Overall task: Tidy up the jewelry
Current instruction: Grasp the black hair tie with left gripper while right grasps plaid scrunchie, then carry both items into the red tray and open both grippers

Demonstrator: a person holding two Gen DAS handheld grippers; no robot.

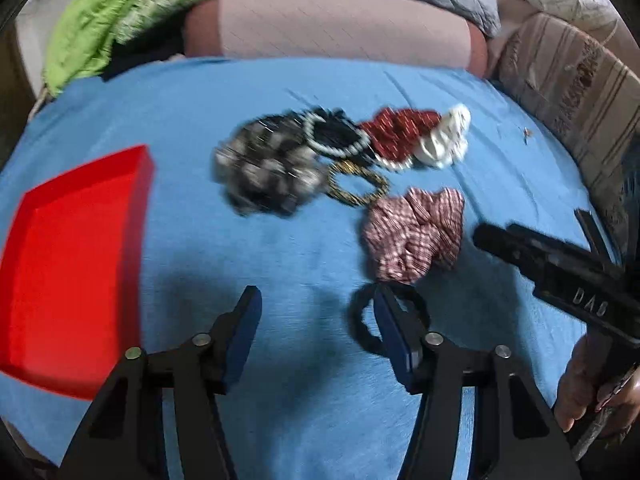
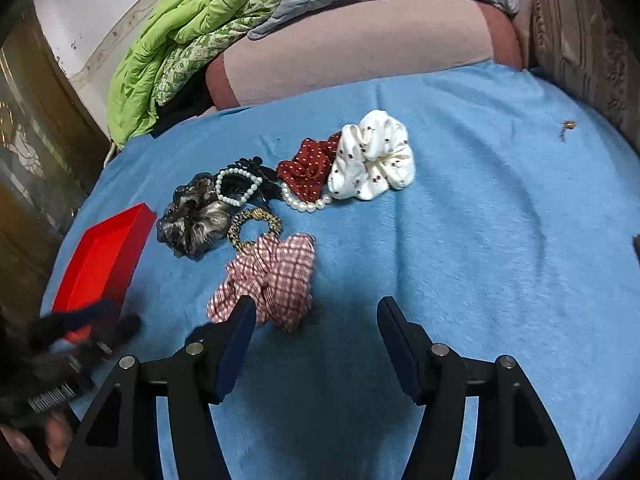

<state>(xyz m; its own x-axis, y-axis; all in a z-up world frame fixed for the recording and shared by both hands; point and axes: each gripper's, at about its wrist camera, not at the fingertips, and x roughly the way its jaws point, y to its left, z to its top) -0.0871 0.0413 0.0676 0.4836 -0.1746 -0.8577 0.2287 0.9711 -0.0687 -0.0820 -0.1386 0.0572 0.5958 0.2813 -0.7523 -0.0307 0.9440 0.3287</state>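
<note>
Left-wrist view is motion-blurred; the items beyond the checked scrunchie [image 2: 266, 278] are indistinct there. The left gripper [image 1: 316, 322] has its jaws partly apart, nothing pressed between them; one jaw stands inside a black hair tie [image 1: 362, 322], partly hiding it, just below the checked scrunchie. The right gripper [image 2: 316, 326] has its jaws wide and empty, one overlapping the checked scrunchie's edge. Counted on the blue bed cover [image 2: 480, 240]: four scrunchies, two pearl bracelets, one gold band [image 2: 256, 226]. One red tray [image 2: 104, 252] lies left of the checked scrunchie, partly cut off.
</note>
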